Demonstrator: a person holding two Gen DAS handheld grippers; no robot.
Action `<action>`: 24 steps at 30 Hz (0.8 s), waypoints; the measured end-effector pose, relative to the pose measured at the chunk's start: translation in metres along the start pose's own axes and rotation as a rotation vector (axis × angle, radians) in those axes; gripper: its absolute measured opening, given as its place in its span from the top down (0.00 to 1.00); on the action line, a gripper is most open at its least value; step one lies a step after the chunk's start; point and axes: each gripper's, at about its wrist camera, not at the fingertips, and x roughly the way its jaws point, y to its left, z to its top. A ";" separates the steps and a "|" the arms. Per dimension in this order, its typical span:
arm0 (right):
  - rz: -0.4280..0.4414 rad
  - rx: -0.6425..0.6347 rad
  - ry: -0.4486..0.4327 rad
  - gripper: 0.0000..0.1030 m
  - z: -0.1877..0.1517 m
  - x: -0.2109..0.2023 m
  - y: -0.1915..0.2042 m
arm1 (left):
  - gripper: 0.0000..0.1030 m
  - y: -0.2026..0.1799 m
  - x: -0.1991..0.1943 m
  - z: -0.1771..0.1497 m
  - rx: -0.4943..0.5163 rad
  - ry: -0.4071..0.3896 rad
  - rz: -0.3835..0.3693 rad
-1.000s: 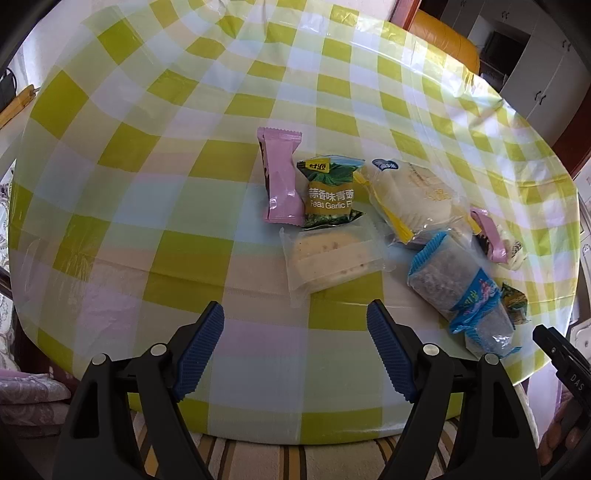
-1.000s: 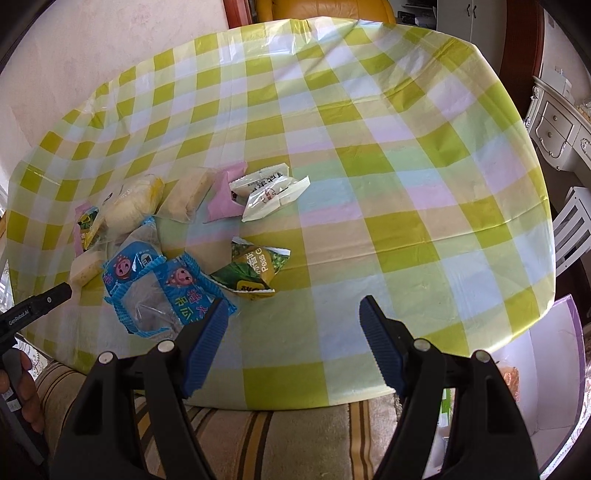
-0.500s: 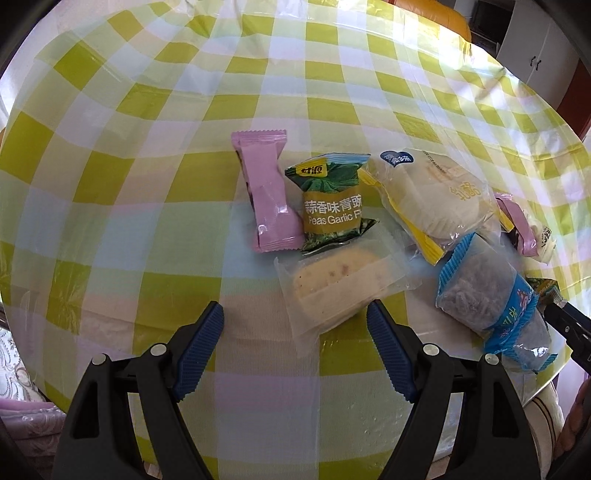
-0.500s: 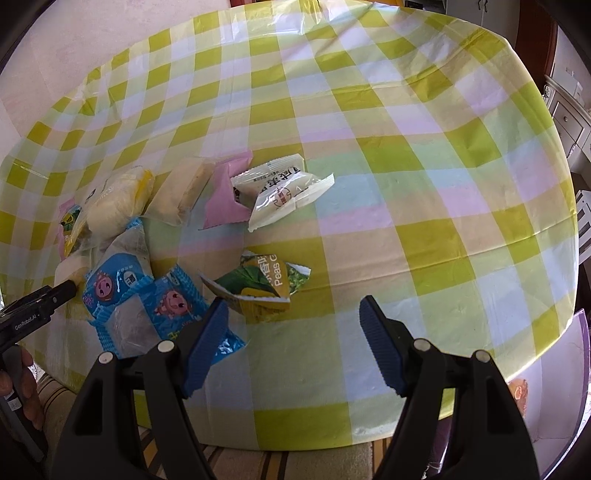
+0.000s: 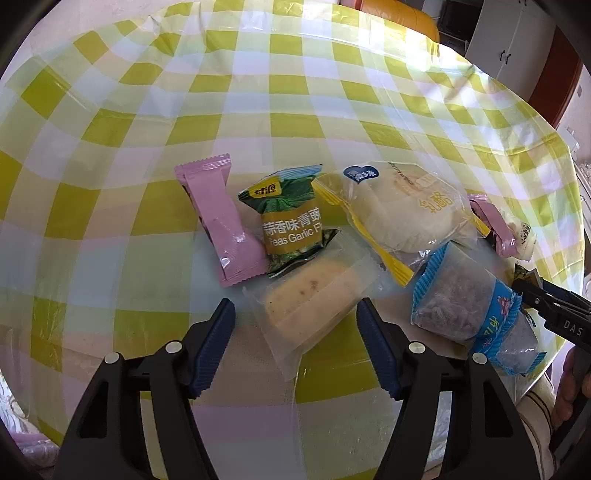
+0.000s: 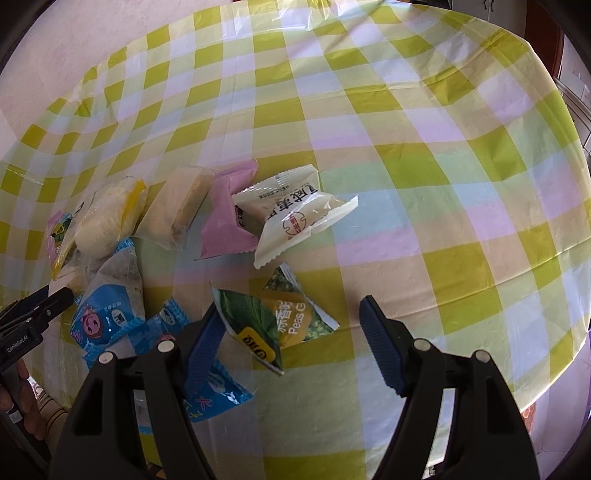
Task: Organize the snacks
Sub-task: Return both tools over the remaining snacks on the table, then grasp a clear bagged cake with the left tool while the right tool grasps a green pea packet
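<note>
Snack packs lie on a green-checked tablecloth point(image 5: 110, 122). My left gripper point(image 5: 295, 350) is open, its jaws straddling the near end of a clear-wrapped yellow cake point(image 5: 314, 295). Beyond it lie a pink bar point(image 5: 221, 221), a green garlic-peas pack point(image 5: 291, 221), a clear-wrapped white bun point(image 5: 402, 210) and a blue-wrapped dark cake point(image 5: 469, 310). My right gripper point(image 6: 291, 350) is open just above and around a second green peas pack point(image 6: 284, 325). Past it lie white packets point(image 6: 295, 214), a pink pack point(image 6: 225, 218) and blue packs point(image 6: 110, 314).
The table's near edge lies just under both grippers. A striped cushion shows below the edge point(image 5: 535, 406). An orange chair point(image 5: 399, 18) and white cabinets point(image 5: 517, 40) stand beyond the far side. Wide bare cloth lies to the right in the right wrist view point(image 6: 461, 184).
Both grippers have moved forward and down toward the snacks. The left now straddles the yellow cake, the right now frames the green peas pack. Both stayed open.
</note>
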 end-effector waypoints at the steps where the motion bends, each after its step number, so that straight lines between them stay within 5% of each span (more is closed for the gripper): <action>1: -0.003 -0.005 -0.001 0.29 0.001 0.001 0.001 | 0.41 -0.001 0.000 0.000 0.007 -0.002 -0.009; 7: -0.010 -0.017 -0.008 0.33 -0.001 0.000 0.004 | 0.50 -0.004 -0.002 -0.001 0.024 -0.006 -0.109; 14: -0.021 -0.029 -0.015 0.45 -0.003 -0.002 0.004 | 0.50 -0.006 -0.007 -0.006 0.039 -0.010 -0.140; 17: -0.024 -0.032 -0.020 0.55 -0.003 -0.003 0.003 | 0.47 -0.005 -0.009 -0.007 0.043 -0.010 -0.129; 19: -0.022 -0.034 -0.021 0.56 -0.003 -0.003 0.003 | 0.34 -0.004 -0.009 -0.006 0.046 -0.019 -0.104; 24: -0.016 -0.037 -0.027 0.58 -0.003 -0.004 0.003 | 0.34 -0.013 -0.009 -0.001 0.148 -0.026 -0.083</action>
